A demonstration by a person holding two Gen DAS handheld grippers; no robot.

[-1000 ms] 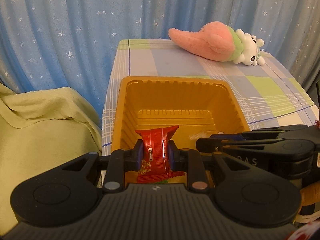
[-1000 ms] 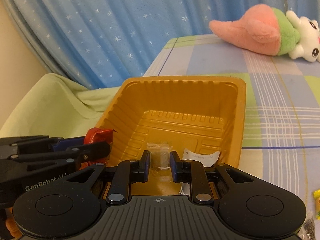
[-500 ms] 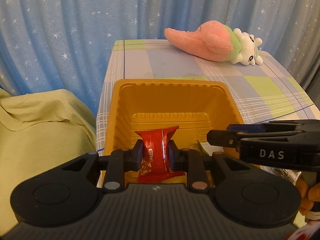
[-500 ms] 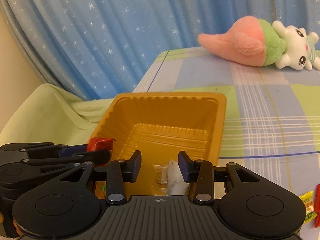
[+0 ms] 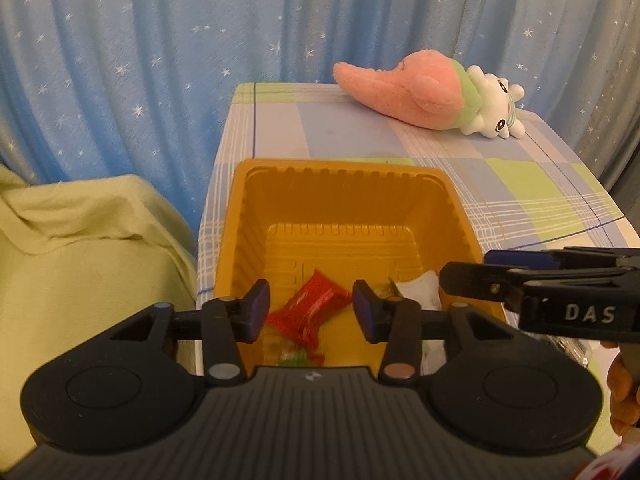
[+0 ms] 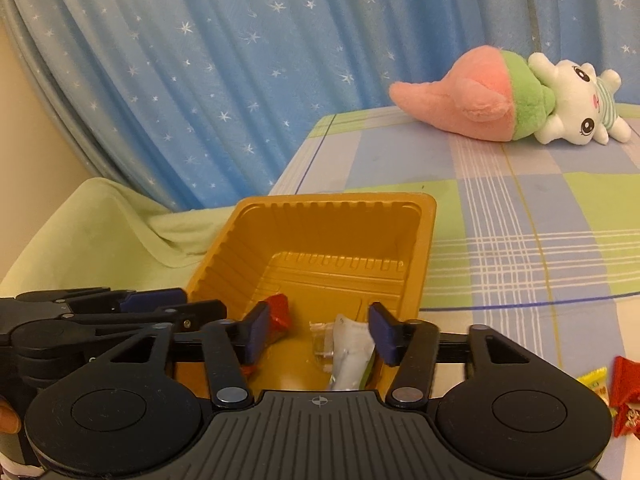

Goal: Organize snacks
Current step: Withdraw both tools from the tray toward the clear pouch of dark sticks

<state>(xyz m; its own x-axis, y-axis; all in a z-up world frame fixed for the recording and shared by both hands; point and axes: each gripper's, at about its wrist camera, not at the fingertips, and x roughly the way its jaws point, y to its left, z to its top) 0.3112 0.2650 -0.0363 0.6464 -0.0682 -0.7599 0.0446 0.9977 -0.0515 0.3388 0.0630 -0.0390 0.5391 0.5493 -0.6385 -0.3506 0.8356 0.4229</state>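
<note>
An orange plastic tray sits at the table's near left corner; it also shows in the right wrist view. My left gripper is open above the tray's near end, with a red snack packet lying loose in the tray below it. My right gripper is open over the tray, with a white and clear packet lying in the tray between its fingers. The red packet shows by its left finger. The white packet lies at the tray's right side.
A pink and white plush toy lies at the table's far side. More snack packets, red and yellow, lie on the checked tablecloth at the right. A pale green cloth is left of the table. A blue starred curtain hangs behind.
My left gripper opened and let the red packet fall into the tray. My right gripper opened wider, released its clear packet into the tray, and both grippers pulled back and up.
</note>
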